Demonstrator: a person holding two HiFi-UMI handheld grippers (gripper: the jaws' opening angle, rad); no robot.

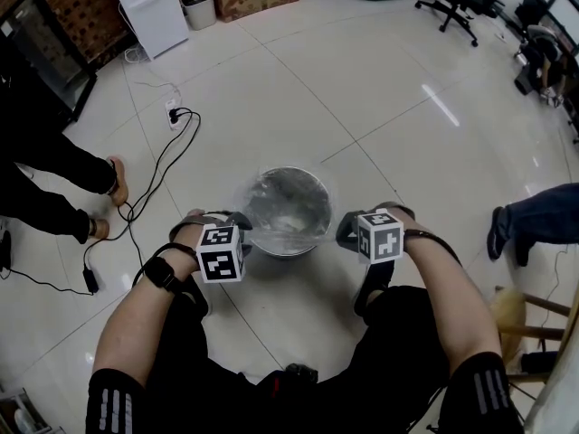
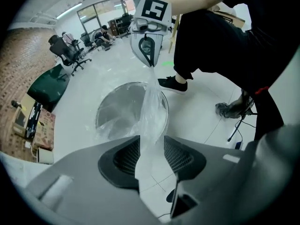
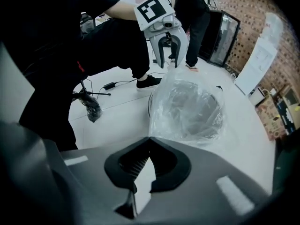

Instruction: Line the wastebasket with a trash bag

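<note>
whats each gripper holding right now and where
The right gripper is shut on the top edge of the trash bag. The left gripper is open, with film loose between its jaws.

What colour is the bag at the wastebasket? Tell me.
Clear, see-through plastic. The trash bag shows best in the right gripper view.

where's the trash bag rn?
Head view, centre: the clear trash bag drapes over the metal wastebasket on the floor. The right claw pinches its edge; a strand passes between the open jaws of the left claw.
</note>
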